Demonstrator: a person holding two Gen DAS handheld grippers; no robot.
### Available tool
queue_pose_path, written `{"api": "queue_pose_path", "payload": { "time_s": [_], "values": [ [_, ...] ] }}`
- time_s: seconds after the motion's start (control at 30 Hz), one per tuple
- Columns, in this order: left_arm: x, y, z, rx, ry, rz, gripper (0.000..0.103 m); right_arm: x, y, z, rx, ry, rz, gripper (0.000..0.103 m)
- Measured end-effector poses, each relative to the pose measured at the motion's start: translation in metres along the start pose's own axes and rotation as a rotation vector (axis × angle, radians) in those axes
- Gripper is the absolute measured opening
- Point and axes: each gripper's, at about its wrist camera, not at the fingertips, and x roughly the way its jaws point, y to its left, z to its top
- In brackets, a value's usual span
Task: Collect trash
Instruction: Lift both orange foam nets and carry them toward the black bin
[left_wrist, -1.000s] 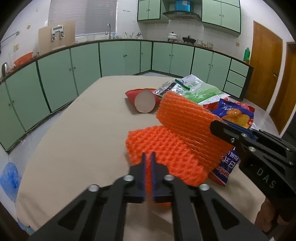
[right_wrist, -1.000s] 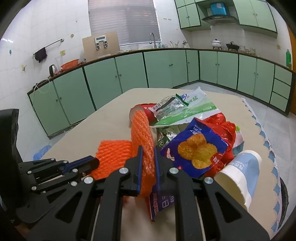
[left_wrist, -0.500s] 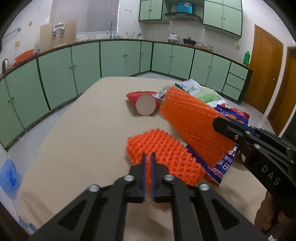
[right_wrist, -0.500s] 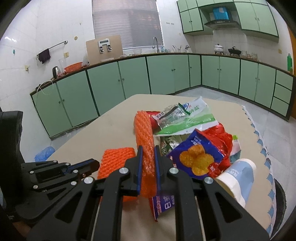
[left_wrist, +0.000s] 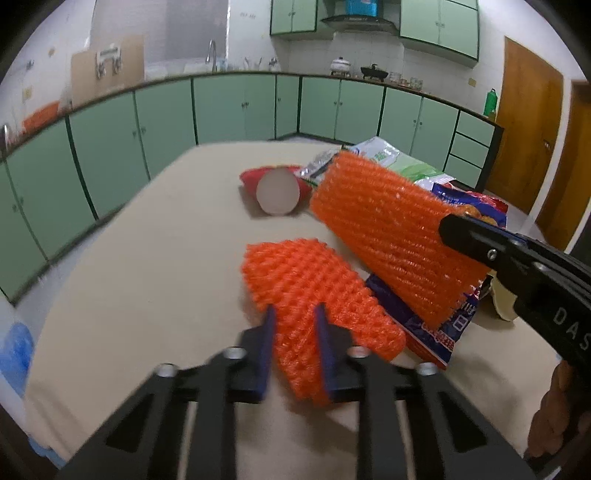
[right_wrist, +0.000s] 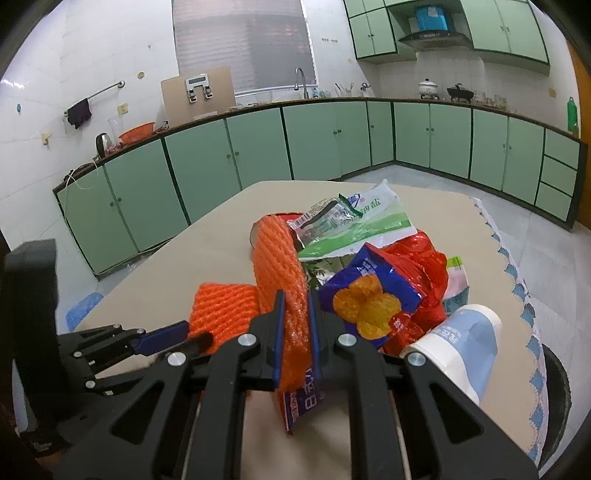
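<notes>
Two orange foam nets (left_wrist: 317, 291) (left_wrist: 391, 229), one per hand-held gripper (left_wrist: 293, 321) (right_wrist: 294, 306)

blue wrapper (left_wrist: 424, 325) (perhaps crisps) half-hidden

The left half of the beige table (left_wrist: 140, 258) lies bare from the near edge to the far edge, giving a wide lane on that side. Toward the middle, a flat orange foam net (left_wrist: 314, 291) lies on the table. Just right of it a second orange foam net (left_wrist: 391, 225) stands tilted above the surface, walling off the right side. Behind that, a red tube with a pale round end (left_wrist: 277, 192) lies across the far centre. The right half is crowded: a blue snack bag (right_wrist: 373, 295), a red wrapper (right_wrist: 421, 266), a green-and-white bag (right_wrist: 365, 218) and a pale blue cup (right_wrist: 469, 343) on its side, touching or overlapping.
</notes>
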Motion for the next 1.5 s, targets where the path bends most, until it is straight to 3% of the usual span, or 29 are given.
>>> {"api": "queue_pose_path", "payload": {
  "time_s": [0.13,0.47,0.7,0.9,1.07,1.5],
  "values": [
    [-0.009,0.007,0.004,-0.028,-0.013,0.001,0.008,-0.003,0.001,0.002,-0.003,-0.008,0.009,0.011],
    [-0.057,0.004,0.030,0.000,-0.140,0.038,0.007,-0.029,0.009,0.021,-0.005,-0.075,0.041,0.011],
    [-0.087,-0.011,0.047,0.010,-0.206,0.019,0.007,-0.062,0.006,0.035,-0.001,-0.134,0.048,0.011],
    [-0.105,-0.033,0.064,0.039,-0.270,-0.043,0.007,-0.101,-0.010,0.044,0.016,-0.204,0.046,0.011],
    [-0.110,-0.067,0.074,0.086,-0.304,-0.124,0.007,-0.133,-0.035,0.048,0.044,-0.247,-0.011,0.011],
    [-0.071,-0.190,0.083,0.216,-0.272,-0.393,0.007,-0.182,-0.156,-0.001,0.192,-0.244,-0.350,0.011]
  ]
}}
